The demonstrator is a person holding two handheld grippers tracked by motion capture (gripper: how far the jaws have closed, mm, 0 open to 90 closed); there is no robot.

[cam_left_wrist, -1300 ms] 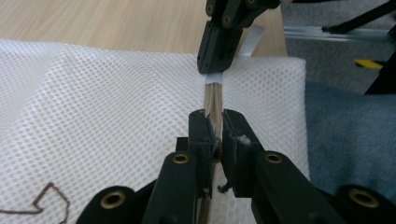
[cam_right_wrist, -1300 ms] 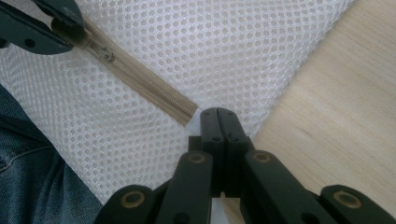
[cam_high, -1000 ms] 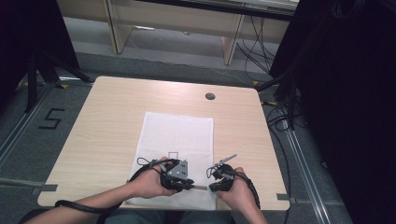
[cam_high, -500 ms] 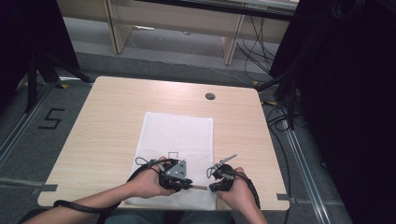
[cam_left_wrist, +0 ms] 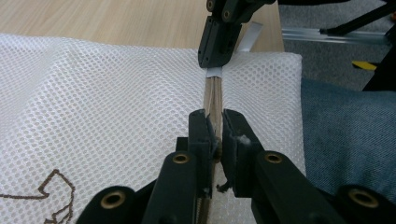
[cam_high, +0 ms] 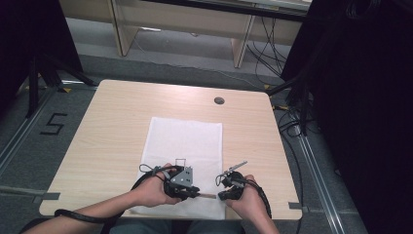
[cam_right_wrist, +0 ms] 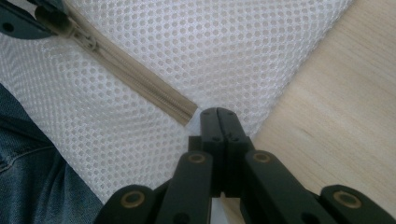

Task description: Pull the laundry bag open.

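one mesh bag [cam_high: 184,146] on table [cam_high: 112,122], left gripper [cam_left_wrist: 214,133] clamps zipper [cam_left_wrist: 214,100] (slider visible in right gripper view), right gripper [cam_right_wrist: 218,116] pinches bag's corner

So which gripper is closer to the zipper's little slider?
Left. The left gripper is shut on the zipper right at the slider; the right gripper pinches the mesh bag at the zipper's far end.

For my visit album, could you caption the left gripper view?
Left gripper shut on the tan zipper of a white mesh bag.
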